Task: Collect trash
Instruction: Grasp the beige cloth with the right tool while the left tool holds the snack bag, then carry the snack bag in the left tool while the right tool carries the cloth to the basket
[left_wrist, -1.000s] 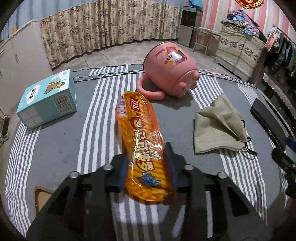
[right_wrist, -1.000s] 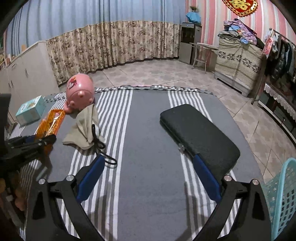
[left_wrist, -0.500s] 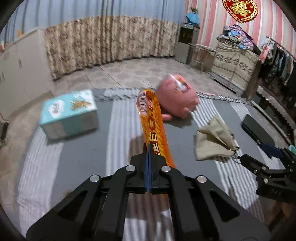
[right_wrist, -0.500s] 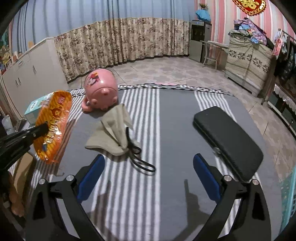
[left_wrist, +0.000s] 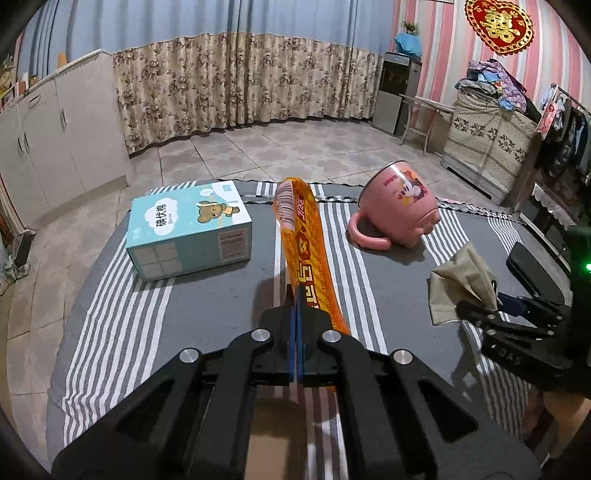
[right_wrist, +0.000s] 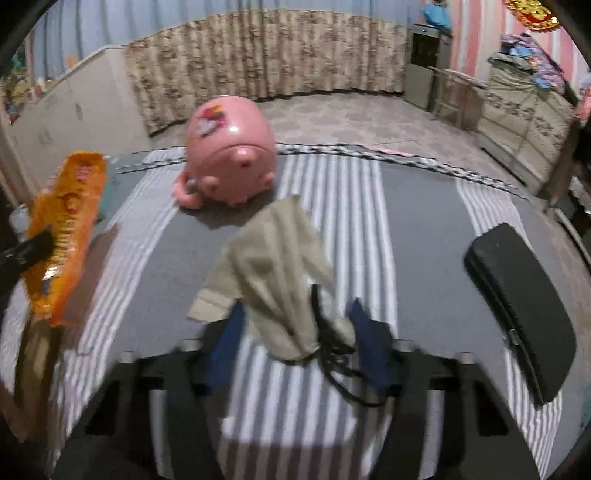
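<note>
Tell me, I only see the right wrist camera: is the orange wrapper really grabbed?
Observer: Yes. The left gripper is shut on the orange wrapper, near its lower end.
Operator: What's hiding behind it?
Observer: A teal box with a bear picture, lying on the striped cloth.
Operator: What's the blurry sticker on the pink mug?
Observer: The pink mug has a cartoon mouse printed on its side.
</note>
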